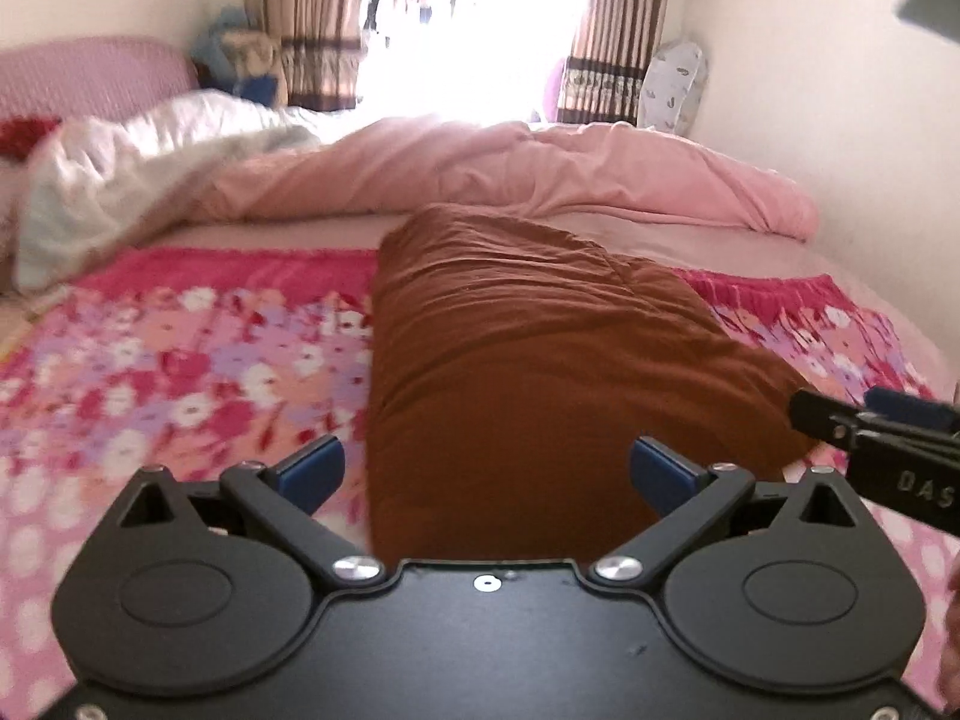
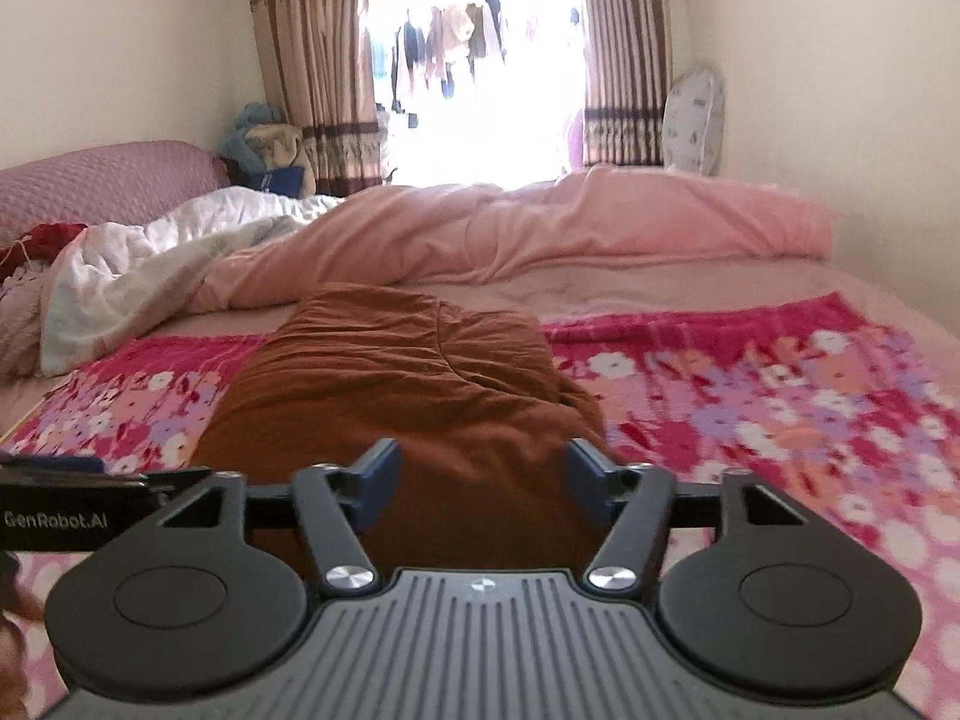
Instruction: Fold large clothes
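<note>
Left wrist view: the left hand-held gripper [image 1: 486, 474] has its 2 blue-padded fingers [image 1: 312, 471] spread wide, with nothing pinched between them. The brown garment [image 1: 540, 360] lies folded into a long, narrow stack on the floral blanket [image 1: 180, 372], which covers the near part of the bed [image 1: 750, 252]. The near end of the garment sits in line with the gap between the fingers; contact with the pads cannot be confirmed. The right hand-held gripper [image 1: 804, 414] enters from the right edge, its tip beside the right side of the garment. A pink duvet [image 1: 540, 174] and a white quilt [image 1: 120, 186] are bunched across the far part of the bed.

Right wrist view: the right hand-held gripper [image 2: 480, 480] has its 2 fingers [image 2: 378, 480] spread apart, with no cloth pinched. The brown garment [image 2: 408, 396] lies ahead of the fingers on the floral blanket [image 2: 780, 396]. The left hand-held gripper [image 2: 90, 477] shows at the left edge, just beside the garment. Striped curtains [image 2: 312, 78] frame a bright window [image 2: 480, 60] beyond the bed [image 2: 690, 282].
</note>
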`<state>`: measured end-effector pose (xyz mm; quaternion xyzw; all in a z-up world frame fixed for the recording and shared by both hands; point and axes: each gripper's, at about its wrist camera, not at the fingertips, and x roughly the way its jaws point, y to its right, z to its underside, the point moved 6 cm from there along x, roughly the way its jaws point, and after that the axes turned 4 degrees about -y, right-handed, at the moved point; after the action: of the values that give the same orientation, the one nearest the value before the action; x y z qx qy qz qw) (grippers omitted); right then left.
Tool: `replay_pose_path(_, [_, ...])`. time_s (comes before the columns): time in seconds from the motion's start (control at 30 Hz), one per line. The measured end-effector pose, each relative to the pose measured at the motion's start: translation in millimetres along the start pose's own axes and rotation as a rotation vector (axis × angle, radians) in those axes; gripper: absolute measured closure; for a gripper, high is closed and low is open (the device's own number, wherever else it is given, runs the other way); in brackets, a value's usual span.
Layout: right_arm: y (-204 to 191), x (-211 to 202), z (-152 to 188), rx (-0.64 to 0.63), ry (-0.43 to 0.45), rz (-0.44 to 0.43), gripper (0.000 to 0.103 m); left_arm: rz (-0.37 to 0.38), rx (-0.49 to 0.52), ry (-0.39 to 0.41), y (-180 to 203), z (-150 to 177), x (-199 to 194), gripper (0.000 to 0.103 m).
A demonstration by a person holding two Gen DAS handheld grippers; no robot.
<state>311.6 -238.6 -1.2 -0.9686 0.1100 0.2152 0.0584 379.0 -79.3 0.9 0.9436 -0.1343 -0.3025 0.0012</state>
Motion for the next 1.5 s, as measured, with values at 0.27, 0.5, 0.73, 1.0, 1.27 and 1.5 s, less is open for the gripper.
replay_pose_path(0.27, [-2, -97, 35, -0.071, 0.008, 0.043, 0.014, -0.052, 0.004, -0.001, 2, 65, -89, 0.000])
replay_pose_path(0.5, [4, -133, 70, -0.037, -0.015, 0.072, 0.014, -0.061, -0.054, -0.028, -6, 105, -125, 0.000])
replay_pose_path(0.73, [6, -144, 96, -0.026, -0.054, 0.071, 0.014, -0.054, -0.072, -0.056, -6, 124, -137, 0.000])
replay_pose_path(1.0, [5, -148, 102, -0.017, -0.062, 0.068, 0.014, -0.057, -0.076, -0.071, -6, 127, -136, 0.000])
replay_pose_path(1.27, [5, -144, 106, -0.019, -0.078, 0.064, 0.014, -0.061, -0.088, -0.086, -9, 127, -132, 0.000])
replay_pose_path(1.5, [6, -142, 106, -0.018, -0.084, 0.065, 0.014, -0.062, -0.085, -0.098, -11, 127, -128, 0.000])
